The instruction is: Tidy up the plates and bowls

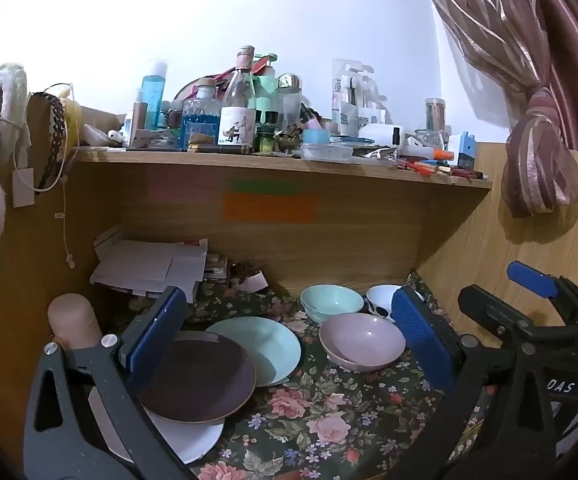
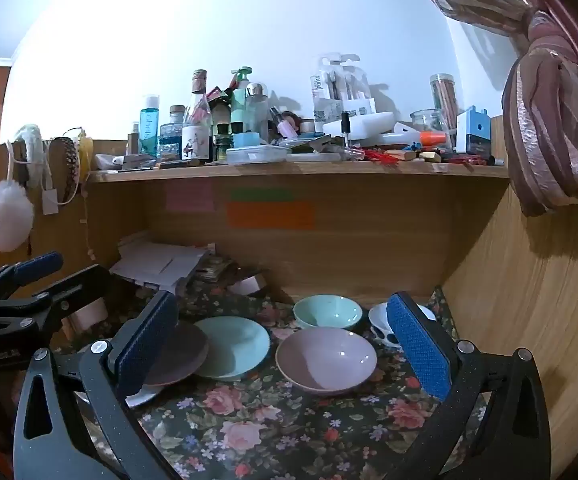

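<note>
On the floral cloth (image 1: 329, 412) a purple plate (image 1: 197, 380) lies partly on a white plate (image 1: 187, 438) and overlaps a mint plate (image 1: 265, 348). To their right sit a pink bowl (image 1: 363, 340), a mint bowl (image 1: 331, 300) and a white bowl with black spots (image 1: 381, 300). My left gripper (image 1: 289, 304) stands open above the plates with nothing between its pads. My right gripper (image 2: 281, 308) is open too, facing the pink bowl (image 2: 325, 360), with the mint bowl (image 2: 327, 312) and the spotted white bowl (image 2: 379, 320) behind it. The purple plate (image 2: 181, 352) and mint plate (image 2: 233, 346) lie to its left. Each gripper shows at the edge of the other's view.
A wooden shelf (image 1: 281, 164) crowded with bottles and jars runs above the desk nook. Loose papers (image 1: 149, 264) are piled at the back left. A pink cylinder (image 1: 73, 316) stands at the left wall. Wooden side panels close in both sides, and a tied curtain (image 2: 549, 132) hangs at the right.
</note>
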`<action>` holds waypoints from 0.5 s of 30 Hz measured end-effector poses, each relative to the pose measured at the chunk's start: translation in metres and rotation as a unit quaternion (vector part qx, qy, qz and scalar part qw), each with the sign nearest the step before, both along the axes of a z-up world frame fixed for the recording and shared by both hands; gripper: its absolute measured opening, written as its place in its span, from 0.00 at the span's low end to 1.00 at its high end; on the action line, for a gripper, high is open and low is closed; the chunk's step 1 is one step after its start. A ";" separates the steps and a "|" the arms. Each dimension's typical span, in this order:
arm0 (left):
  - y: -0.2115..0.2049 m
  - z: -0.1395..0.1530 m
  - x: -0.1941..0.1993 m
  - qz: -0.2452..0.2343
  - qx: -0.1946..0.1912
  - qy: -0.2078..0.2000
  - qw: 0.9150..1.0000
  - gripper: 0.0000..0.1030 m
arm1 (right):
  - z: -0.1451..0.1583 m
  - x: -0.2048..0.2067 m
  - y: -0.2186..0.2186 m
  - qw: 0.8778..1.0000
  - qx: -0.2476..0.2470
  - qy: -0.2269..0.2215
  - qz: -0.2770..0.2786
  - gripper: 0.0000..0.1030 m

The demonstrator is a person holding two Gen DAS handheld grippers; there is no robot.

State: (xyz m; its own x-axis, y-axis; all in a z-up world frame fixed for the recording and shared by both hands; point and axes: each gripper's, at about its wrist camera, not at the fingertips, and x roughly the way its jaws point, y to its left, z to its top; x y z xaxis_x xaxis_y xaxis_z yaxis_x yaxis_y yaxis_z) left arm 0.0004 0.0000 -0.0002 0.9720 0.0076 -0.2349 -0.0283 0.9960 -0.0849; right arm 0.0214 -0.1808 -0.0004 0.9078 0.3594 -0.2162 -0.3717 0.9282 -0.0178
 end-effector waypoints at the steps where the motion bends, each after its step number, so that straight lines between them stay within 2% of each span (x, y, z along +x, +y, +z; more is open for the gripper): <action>1: 0.000 0.000 0.001 0.002 0.001 0.001 1.000 1.00 | 0.000 0.000 0.000 1.000 -0.001 -0.001 -0.001 1.00; 15: -0.008 -0.002 0.010 -0.003 0.011 -0.004 1.000 1.00 | -0.002 0.008 -0.008 1.000 0.010 0.001 -0.004 1.00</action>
